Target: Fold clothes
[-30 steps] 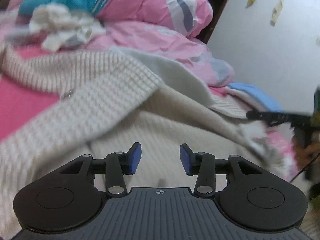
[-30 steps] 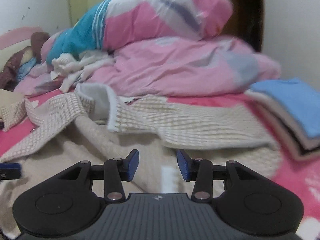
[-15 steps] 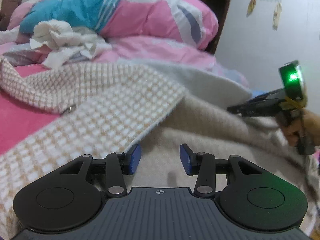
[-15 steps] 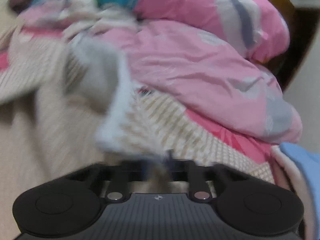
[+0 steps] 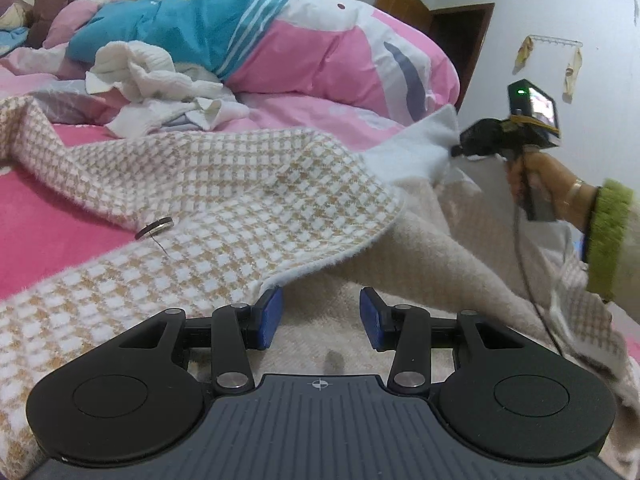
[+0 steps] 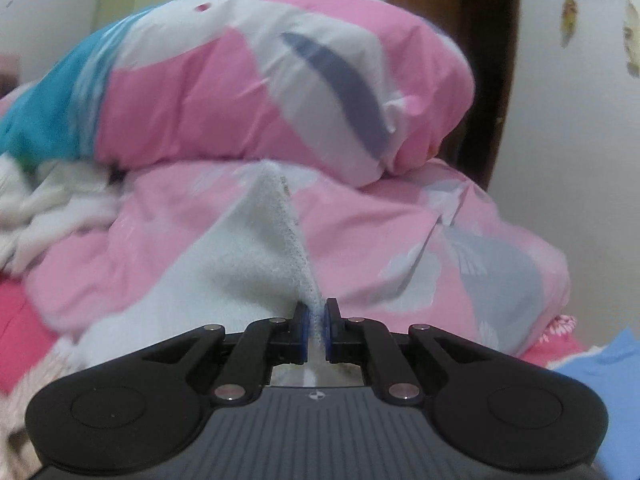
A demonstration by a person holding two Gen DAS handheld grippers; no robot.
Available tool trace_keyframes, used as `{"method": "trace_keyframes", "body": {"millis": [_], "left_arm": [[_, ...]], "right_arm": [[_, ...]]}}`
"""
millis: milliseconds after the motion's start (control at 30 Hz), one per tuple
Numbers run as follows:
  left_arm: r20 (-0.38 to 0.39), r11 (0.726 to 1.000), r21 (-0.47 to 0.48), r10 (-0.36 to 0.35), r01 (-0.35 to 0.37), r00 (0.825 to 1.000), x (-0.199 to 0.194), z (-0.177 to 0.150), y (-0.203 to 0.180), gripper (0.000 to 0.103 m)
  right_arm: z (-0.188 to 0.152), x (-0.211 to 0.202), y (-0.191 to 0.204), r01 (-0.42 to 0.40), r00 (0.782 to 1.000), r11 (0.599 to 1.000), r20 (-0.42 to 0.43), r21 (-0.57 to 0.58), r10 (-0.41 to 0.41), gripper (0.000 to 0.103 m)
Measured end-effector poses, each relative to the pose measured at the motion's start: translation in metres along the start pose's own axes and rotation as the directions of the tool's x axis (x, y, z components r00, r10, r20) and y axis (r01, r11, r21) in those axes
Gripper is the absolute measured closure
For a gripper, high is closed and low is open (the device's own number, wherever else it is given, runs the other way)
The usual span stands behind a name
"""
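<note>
right wrist view: the right gripper pinches the white fleece lining edge of the beige-and-white checked woolly coat, lifted off the pink bed. the left gripper hovers half-open over it, empty. judged next: carry the flap across to fold.

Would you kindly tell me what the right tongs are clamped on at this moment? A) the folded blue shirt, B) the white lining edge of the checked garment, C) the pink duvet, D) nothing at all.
B: the right tongs pinch a white fleecy edge, which the left wrist view shows is the lining of the checked garment being pulled up.
</note>
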State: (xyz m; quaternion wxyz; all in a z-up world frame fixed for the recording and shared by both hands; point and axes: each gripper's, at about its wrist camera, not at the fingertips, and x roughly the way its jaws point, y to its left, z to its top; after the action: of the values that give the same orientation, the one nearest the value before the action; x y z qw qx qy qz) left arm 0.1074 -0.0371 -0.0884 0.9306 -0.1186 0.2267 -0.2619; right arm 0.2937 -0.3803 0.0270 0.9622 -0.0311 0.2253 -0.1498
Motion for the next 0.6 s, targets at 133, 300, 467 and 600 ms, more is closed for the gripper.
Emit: {"method": "trace_keyframes", "body": {"millis": [133, 300, 467, 600], "left_arm": [[-0.009, 1.0, -0.02, -0.007, 0.007, 1.0, 0.002, -0.001, 0.004, 0.061], [-0.014, 0.999, -0.037, -0.015, 0.015, 1.0, 0.004, -0.002, 0.007, 0.061], [-0.013, 0.998, -0.052, -0.023, 0.022, 1.0, 0.003, -0.002, 0.011, 0.061], [-0.01, 0.997, -0.073, -0.034, 0.033, 0.999, 0.003, -0.001, 0.013, 0.061]], "right_arm": [[-0.005, 0.039, -0.008, 0.018, 1.0, 0.998, 0.006, 0.057, -0.018, 0.096], [-0.039, 0.098, -0.017, 0.084, 0.982, 0.991, -0.174, 0.101, -0.066, 0.093], [-0.04, 0.076, -0.031, 0.075, 0.966, 0.995, -0.252, 0.064, -0.056, 0.064], [-0.02, 0.022, -0.063, -0.037, 0.955, 0.979, -0.282, 0.202, 0.094, 0.057]]}}
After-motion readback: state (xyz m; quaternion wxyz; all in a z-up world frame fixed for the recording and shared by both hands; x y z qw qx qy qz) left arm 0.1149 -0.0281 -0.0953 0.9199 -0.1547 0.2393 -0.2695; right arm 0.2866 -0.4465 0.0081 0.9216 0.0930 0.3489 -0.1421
